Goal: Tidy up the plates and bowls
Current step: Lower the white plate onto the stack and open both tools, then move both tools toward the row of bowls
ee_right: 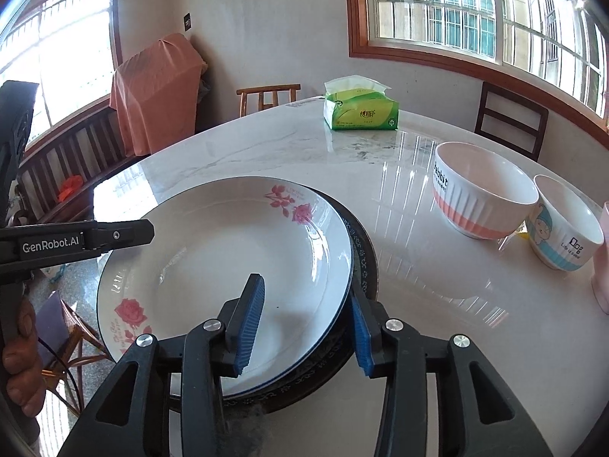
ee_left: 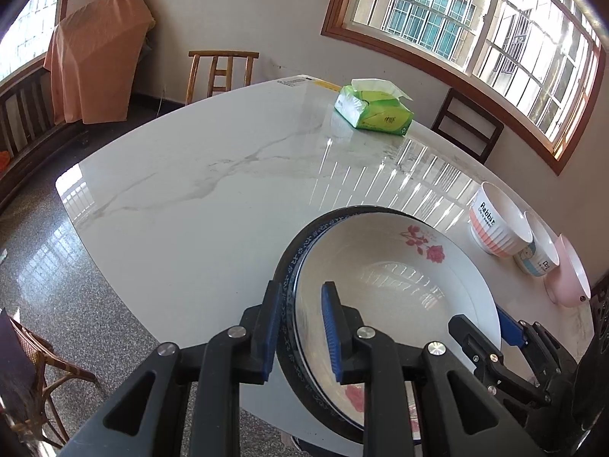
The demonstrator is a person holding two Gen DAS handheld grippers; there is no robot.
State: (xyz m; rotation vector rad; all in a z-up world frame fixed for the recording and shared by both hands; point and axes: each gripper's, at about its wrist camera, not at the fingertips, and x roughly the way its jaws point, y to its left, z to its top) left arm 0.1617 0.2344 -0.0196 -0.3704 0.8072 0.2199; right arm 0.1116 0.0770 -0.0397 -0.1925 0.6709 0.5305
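Note:
A white plate with pink roses (ee_right: 228,251) lies on a dark blue-patterned plate (ee_right: 361,251) on the marble table (ee_right: 418,297). My right gripper (ee_right: 304,327) straddles the near right rims of both plates, jaws apart. My left gripper (ee_left: 300,327) straddles the left rims (ee_left: 289,266), one finger outside the dark plate, one over the white plate (ee_left: 380,266); jaws apart. Three bowls stand to the right: a white and orange one (ee_right: 479,190), a cartoon one (ee_right: 563,228), a pink one (ee_left: 571,274).
A green tissue pack (ee_right: 361,110) lies at the table's far side. Wooden chairs (ee_right: 510,122) stand around the table. An orange cloth (ee_right: 152,95) covers something by the left wall. The table's near left edge (ee_left: 114,266) drops to the floor.

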